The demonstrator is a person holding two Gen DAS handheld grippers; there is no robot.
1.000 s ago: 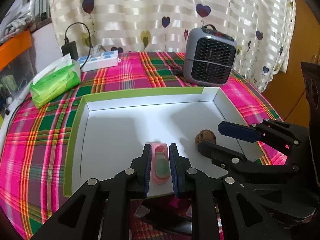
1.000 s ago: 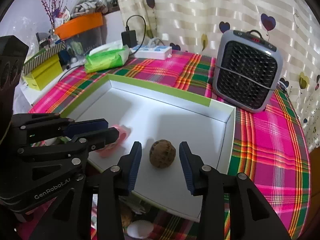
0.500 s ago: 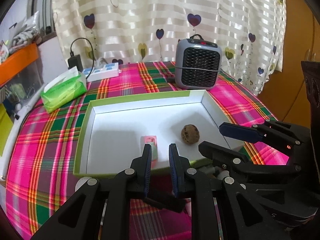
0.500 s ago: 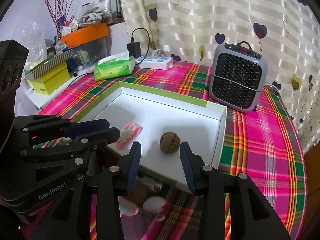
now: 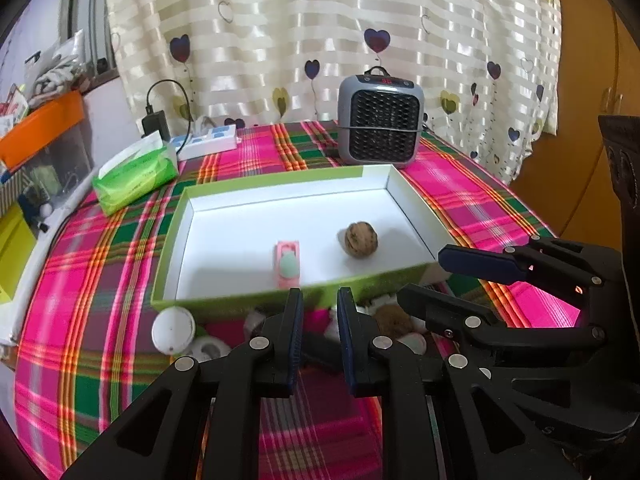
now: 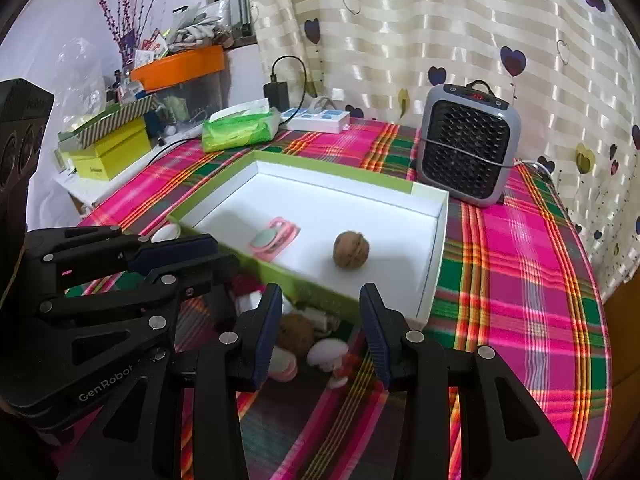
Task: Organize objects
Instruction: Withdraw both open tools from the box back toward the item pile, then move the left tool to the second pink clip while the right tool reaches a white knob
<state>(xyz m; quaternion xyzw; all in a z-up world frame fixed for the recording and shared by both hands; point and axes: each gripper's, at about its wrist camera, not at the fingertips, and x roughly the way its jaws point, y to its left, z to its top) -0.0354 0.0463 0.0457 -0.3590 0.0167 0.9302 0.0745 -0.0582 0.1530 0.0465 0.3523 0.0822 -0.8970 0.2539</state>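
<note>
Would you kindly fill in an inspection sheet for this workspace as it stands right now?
Surface: table under a pink and green plaid cloth.
Job's things: white tray with green rim holds a walnut and a pink clip-like item, apart from each other; more small items, among them a white ball, lie in a heap in front of the tray.
Clutter: green tissue pack, grey heater, boxes at the side.
Grippers: left gripper shut, empty; right gripper open, empty.
Cables: power strip with black adapter and cord.
Surroundings: heart-print curtain.
</note>
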